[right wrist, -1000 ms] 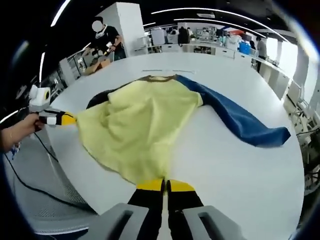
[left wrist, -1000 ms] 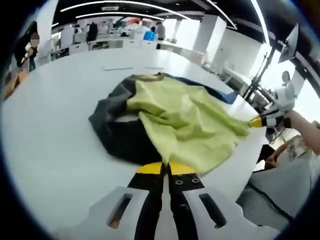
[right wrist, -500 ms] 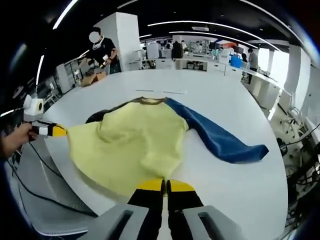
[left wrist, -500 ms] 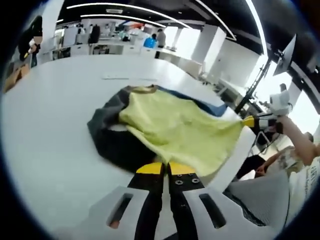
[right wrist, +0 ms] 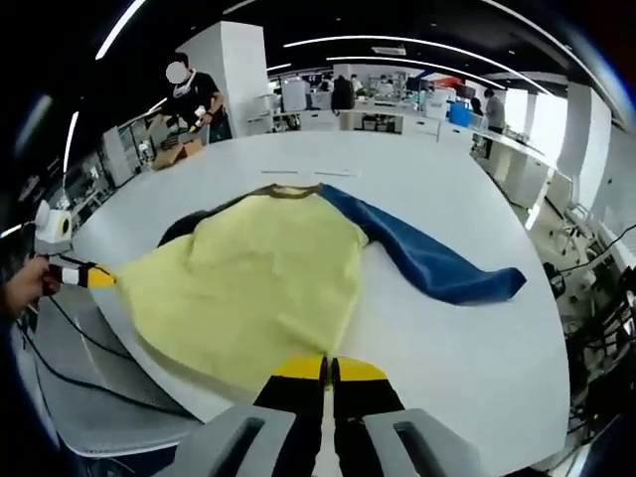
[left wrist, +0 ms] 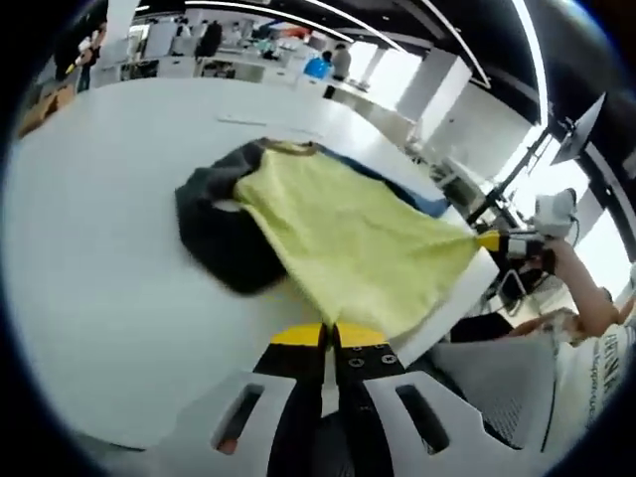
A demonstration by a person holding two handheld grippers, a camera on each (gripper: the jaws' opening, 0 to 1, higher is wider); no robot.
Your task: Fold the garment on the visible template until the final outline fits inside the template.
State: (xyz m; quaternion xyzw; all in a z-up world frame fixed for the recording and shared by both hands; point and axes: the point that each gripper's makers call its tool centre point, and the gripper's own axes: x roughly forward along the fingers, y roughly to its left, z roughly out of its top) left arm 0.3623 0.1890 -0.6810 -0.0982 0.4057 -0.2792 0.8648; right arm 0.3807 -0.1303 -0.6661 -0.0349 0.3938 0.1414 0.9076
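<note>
Right now both grippers, left gripper (left wrist: 328, 336) and right gripper (right wrist: 326, 369), pinch the yellow hem of the garment (right wrist: 268, 288) stretched over the white table (right wrist: 447, 338), blue sleeve (right wrist: 417, 260) trailing toward 3 o'clock; I'd keep tension even.

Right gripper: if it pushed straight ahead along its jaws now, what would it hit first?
The right gripper is already shut on the hem of the yellow garment, so going forward it would run into that cloth lying on the white table. Depth beyond that is unclear.
</note>
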